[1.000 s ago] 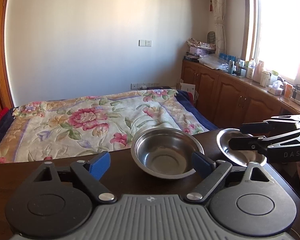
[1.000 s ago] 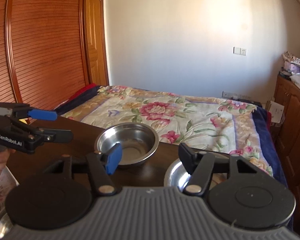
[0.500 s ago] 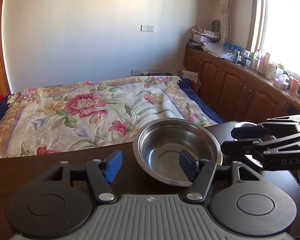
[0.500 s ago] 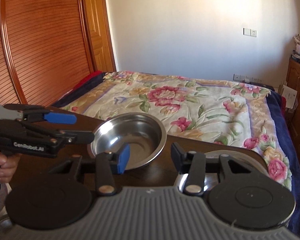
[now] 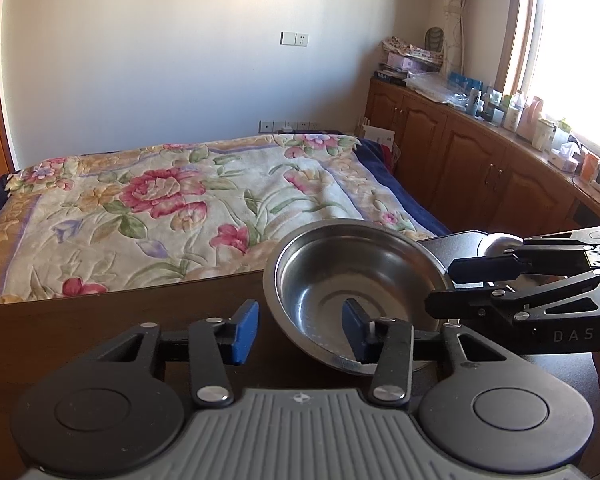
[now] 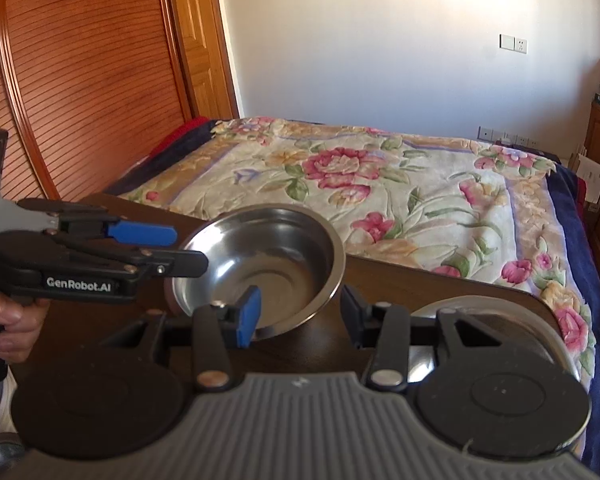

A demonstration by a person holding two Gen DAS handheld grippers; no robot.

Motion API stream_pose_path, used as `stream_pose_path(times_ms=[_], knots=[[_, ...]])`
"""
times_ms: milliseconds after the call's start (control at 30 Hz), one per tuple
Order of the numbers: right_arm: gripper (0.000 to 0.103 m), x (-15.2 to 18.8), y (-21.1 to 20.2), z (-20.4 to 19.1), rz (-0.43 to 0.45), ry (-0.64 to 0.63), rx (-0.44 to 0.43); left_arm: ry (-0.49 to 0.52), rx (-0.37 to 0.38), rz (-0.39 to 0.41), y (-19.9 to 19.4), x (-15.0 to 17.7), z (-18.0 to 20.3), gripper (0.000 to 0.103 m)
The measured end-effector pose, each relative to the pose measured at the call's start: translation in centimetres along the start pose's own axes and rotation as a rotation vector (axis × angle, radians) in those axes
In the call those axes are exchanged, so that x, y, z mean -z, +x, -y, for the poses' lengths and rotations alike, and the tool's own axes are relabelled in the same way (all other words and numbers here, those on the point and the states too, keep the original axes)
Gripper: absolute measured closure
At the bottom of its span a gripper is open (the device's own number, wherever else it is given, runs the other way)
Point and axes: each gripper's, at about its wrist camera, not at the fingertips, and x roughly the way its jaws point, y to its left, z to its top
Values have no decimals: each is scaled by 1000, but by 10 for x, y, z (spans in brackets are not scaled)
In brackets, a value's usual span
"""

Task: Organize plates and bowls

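1. On the dark wooden table, near its far edge, a steel bowl is seen; it is straddled at the rim by both tools.
2. The left gripper is set over the bowl's left rim: one blue pad is inside the bowl, the other outside over the table. Its jaws have just been closing; they are partly apart, and pad contact with the rim cannot be confirmed.
3. The right gripper is placed over the bowl's right rim, its blue pad inside, the dark finger outside. Jaws partly apart, gaps visible, rim not clearly pinched.
4. A second steel dish is seen just right of the bowl, mostly hidden behind the right gripper.
5. A floral bedspread is seen beyond the table.
6. A hand is seen holding the left tool's handle.
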Motion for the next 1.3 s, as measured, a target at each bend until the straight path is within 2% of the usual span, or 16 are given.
stream_pose_path(times_ms=[467,633,767,1300], knots=[[64,-1,10,1,-52,48,-21,-14,11,-30,4,1,-4,71],[69,-1,10,2,-52,68,-21,-14,2,-29,0,2,-4,76],[74,1,8,2,-53,78,-18,2,-5,-17,-11,3,-1,76],[75,-8,-41,-17,21,82,-31,21,17,68,-80,-5,18,76]])
